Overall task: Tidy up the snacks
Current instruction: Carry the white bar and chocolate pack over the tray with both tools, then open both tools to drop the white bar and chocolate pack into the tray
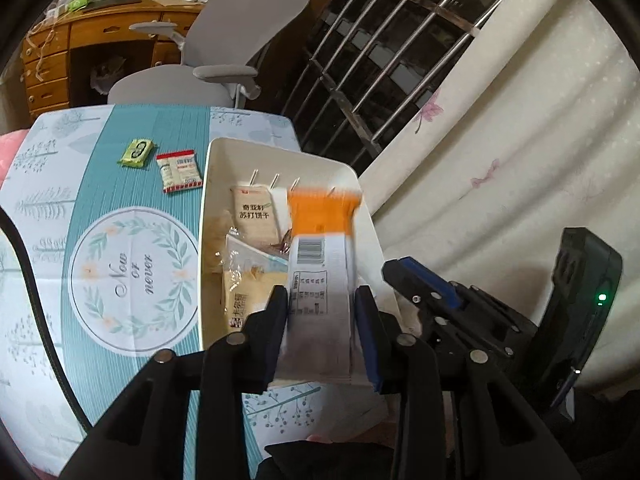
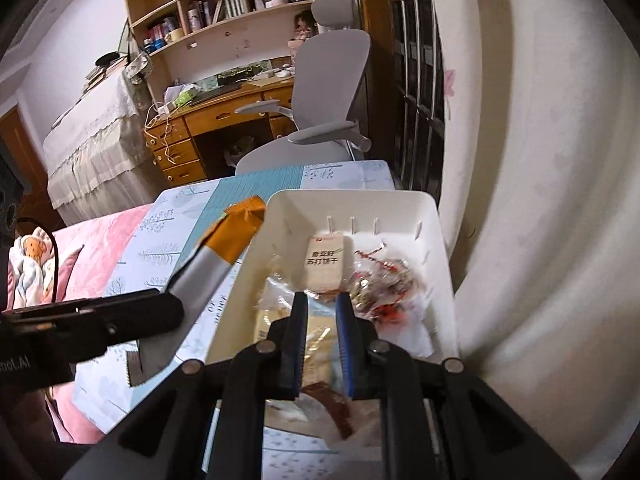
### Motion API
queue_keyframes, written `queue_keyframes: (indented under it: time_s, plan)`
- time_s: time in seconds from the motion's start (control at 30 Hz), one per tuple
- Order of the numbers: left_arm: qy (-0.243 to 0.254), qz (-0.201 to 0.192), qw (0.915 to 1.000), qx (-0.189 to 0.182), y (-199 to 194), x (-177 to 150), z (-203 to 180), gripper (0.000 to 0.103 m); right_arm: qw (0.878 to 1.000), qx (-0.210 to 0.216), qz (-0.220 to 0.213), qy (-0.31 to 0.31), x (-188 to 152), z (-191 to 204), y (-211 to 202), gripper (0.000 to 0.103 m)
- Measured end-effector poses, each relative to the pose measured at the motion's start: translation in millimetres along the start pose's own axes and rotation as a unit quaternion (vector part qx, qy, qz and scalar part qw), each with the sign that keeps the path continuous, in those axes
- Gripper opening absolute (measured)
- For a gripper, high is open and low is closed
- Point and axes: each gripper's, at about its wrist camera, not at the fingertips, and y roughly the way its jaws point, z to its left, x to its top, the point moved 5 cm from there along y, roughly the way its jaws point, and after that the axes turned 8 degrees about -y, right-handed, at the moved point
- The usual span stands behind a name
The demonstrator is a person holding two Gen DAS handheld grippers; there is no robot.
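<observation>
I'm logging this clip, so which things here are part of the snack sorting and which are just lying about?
Part of the job:
- orange and white snack packet in left gripper
- white plastic bin holding snacks
- green wrapped snack
- red-edged white snack packet
- right gripper

Just lying about:
- grey office chair
- wooden desk
- wooden bookshelf

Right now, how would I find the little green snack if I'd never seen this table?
Start at the teal and white tablecloth, then find the white bin full of snacks. Beside the bin, out on the cloth, lie two loose packets touching nothing else. The green snack packet is the one farther from the bin; its neighbour, the red-edged white packet, lies between.
</observation>
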Motion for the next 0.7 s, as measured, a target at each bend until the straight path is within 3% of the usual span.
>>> queue_keyframes:
  time_s: [0.07,0.27,0.5,0.7]
  plan:
    - [-0.009,0.000,0.9999,0.010,2.2,-3.9,0.0,0.047,1.000,0.005,0.003,-0.004,-1.8,-5.3,-1.1,0.014]
    - [-0.033,-0.014,0.9985,0.041,-2.3,-8.5,8.0,0.073,1.000,0.016,0.003,0.004,-3.8,-16.8,-2.9,0.014]
    - [-0.050,0.007,0.9960,0.074,-1.8,-15.6,23.6,0.080,0.999,0.033,0.018,0.017,-6.1,-18.7,4.2,0.014]
    - [-0.060,0.025,0.9913,0.114,-10.1,-19.9,48.1,0.083,0.995,0.072,0.056,0.027,-7.5,-9.0,21.1,0.015]
